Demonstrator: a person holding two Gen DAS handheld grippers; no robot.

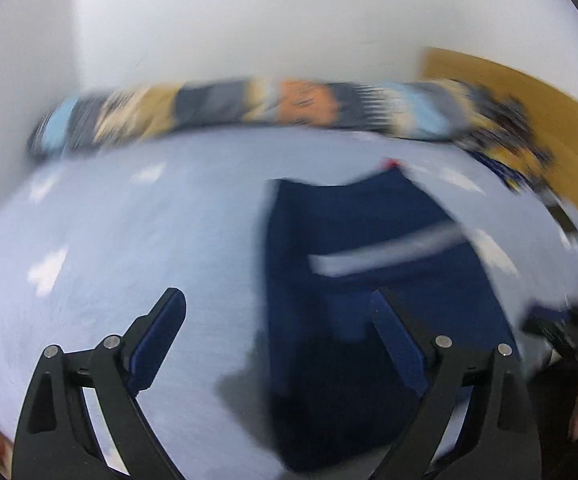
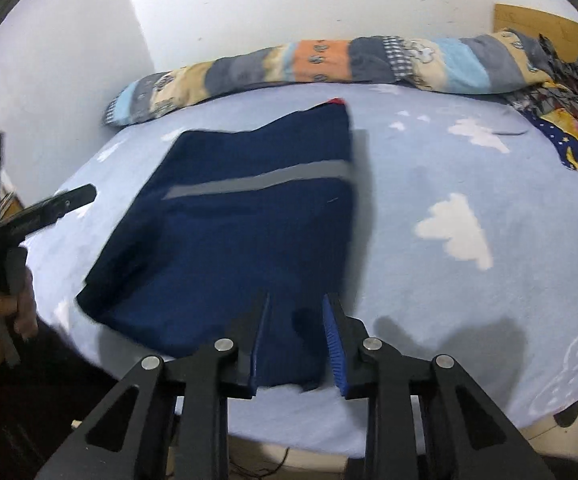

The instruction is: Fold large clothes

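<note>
We see the dark blue garment (image 2: pixel 245 236) lying folded flat on the light blue sheet (image 2: pixel 469 184) | our right gripper (image 2: pixel 295 332) is partly open over its near edge, holding nothing | our left gripper (image 1: pixel 277 324) is wide open, holding nothing | a striped quilt roll (image 2: pixel 329 64) is by the wall

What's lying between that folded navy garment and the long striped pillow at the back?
Only bare blue cloud-print bedsheet. The right wrist view shows the navy garment ending short of the striped pillow.
</note>
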